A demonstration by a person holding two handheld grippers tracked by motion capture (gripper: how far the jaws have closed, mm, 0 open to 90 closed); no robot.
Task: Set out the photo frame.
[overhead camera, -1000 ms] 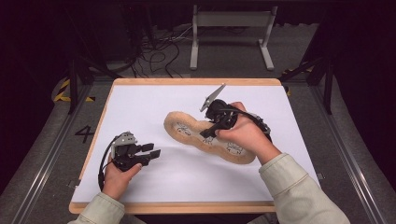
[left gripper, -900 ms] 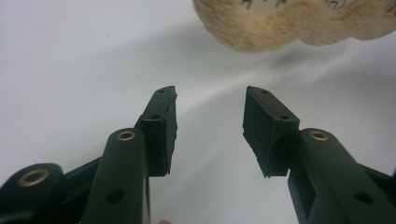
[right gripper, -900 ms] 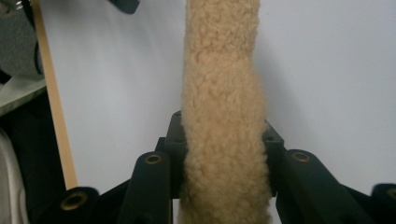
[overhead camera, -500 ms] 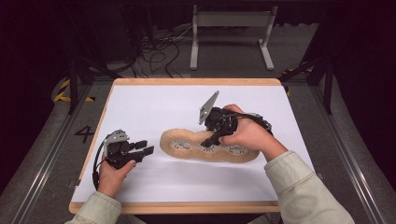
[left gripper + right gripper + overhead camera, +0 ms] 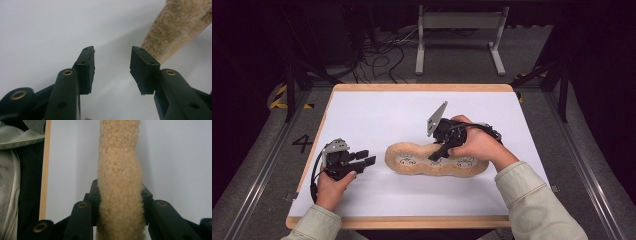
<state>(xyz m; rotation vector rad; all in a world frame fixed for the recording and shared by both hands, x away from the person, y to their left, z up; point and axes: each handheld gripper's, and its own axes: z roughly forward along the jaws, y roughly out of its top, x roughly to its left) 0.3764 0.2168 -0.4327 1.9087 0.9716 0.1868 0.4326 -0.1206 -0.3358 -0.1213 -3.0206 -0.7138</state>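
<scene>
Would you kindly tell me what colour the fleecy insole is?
Tan, with a woolly texture; the insole shows best in the right gripper view.

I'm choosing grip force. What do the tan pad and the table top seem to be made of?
Pad: looks like fleece or sherpa fabric, tan, matte and curly-napped; it bulges between the right gripper's jaws, so probably soft. Table top: smooth white sheet, faintly glossy, on a board with a light wooden edge; the exact material is unclear.

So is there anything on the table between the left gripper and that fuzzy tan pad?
Nothing visible. Only bare white table top lies between the open left gripper and the near end of the fuzzy pad, which the right gripper holds.
</scene>
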